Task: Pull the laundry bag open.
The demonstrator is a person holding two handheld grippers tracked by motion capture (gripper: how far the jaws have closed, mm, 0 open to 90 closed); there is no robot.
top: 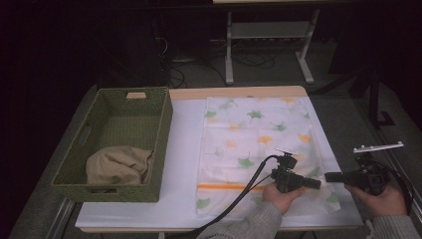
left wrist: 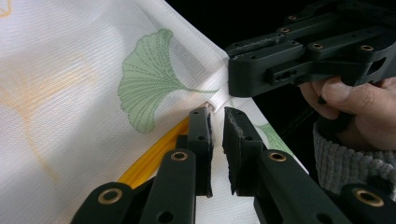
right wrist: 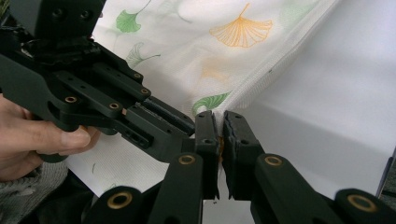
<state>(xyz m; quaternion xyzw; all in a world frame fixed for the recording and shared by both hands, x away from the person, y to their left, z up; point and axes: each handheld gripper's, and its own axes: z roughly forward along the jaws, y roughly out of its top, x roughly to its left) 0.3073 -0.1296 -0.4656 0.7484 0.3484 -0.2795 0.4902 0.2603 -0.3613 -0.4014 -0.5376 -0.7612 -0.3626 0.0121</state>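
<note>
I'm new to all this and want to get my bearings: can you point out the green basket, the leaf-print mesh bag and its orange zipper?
green basket (top: pixel 160 130): high view, on its right wall.
leaf-print mesh bag (top: pixel 254 129): high view, middle of the fabric.
orange zipper (left wrist: pixel 152 156): left gripper view, on the zipper band beside the tool.

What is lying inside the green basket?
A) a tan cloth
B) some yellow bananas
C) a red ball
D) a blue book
A: in the high view, a crumpled tan cloth lies in the near end of the green basket, left of the leaf-print bag.
</note>
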